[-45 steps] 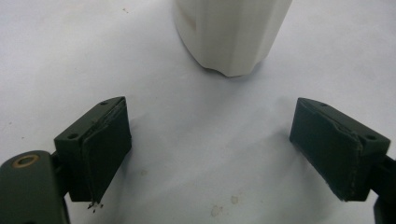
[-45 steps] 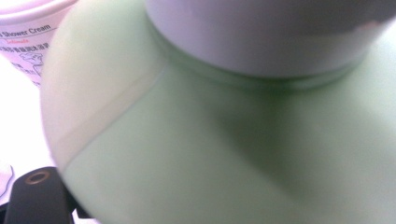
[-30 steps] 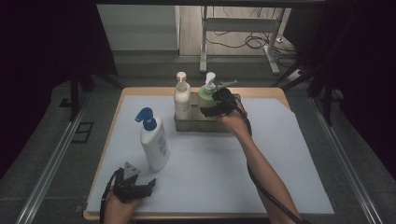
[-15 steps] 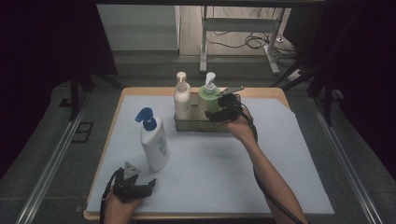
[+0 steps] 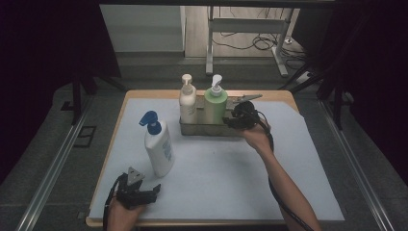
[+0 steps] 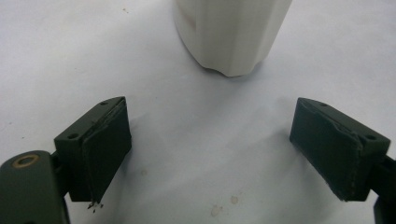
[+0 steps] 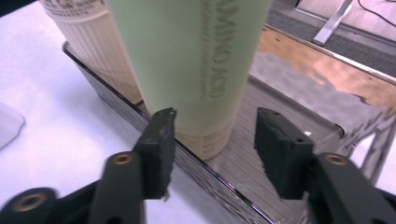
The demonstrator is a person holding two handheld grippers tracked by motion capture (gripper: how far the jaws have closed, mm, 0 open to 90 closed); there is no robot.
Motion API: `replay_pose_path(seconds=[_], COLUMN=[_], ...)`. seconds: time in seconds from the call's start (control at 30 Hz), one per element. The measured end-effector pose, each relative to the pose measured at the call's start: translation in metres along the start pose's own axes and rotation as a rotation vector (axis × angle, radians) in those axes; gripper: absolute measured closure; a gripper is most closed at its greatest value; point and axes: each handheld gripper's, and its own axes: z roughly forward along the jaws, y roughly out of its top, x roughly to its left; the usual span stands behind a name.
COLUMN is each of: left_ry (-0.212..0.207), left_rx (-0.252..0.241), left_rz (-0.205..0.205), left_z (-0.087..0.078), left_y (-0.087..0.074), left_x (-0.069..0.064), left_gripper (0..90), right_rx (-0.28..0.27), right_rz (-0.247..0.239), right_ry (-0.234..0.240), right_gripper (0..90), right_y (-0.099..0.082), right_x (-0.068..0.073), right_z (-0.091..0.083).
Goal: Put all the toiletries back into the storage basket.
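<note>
Green bottle (image 7: 187,70) is flanked, untouched, by right gripper (image 7: 212,149), jaws just narrowed; left gripper (image 6: 210,154) is held wide, empty. Tray rim (image 7: 116,105) may be struck.

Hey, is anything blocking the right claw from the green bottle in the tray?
Nothing stands between them. The right claw is right at the green bottle; its jaws have just been closing and are not yet pressing on it. The metal tray rim runs just below the jaws.

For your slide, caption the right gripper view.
Hand-held gripper open before a pale green pump bottle in a metal tray.
</note>
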Motion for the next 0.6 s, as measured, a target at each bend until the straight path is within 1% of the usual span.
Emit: replay_pose_path(seconds=[0.07, 0.13, 0.23, 0.33, 0.4, 0.47, 0.6], left_ry=[0.0, 0.0, 0.0, 0.0, 0.0, 0.0, -0.001], left_rx=[0.0, 0.0, 0.0, -0.001, -0.001, -0.001, -0.001], left_rz=[0.0, 0.0, 0.0, 0.0, 0.0, 0.0, 0.0], left_z=[0.0, 0.0, 0.0, 0.0, 0.0, 0.0, 0.0], left_y=[0.0, 0.0, 0.0, 0.0, 0.0, 0.0, 0.0], left_x=[0.0, 0.0, 0.0, 0.0, 0.0, 0.0, 0.0], left_gripper=[12.2, 12.2, 12.2, 12.2, 12.2, 12.2, 12.2], right_rx=[0.005, 0.005, 0.011, 0.019, 0.025, 0.029, 0.035], right_rz=[-0.004, 0.008, 0.025, 0.045, 0.056, 0.066, 0.081], right_ry=[-0.022, -0.029, -0.059, -0.075, -0.096, -0.105, -0.095], right_gripper=[56.9, 61.3, 69.3, 74.9, 78.9, 82.4, 87.4], right_y=[-0.001, -0.002, -0.003, -0.003, -0.002, -0.001, -0.001], right_x=[-0.003, -0.007, -0.012, -0.016, -0.018, -0.019, -0.019], right_z=[0.001, 0.002, 0.006, 0.011, 0.015, 0.019, 0.028])
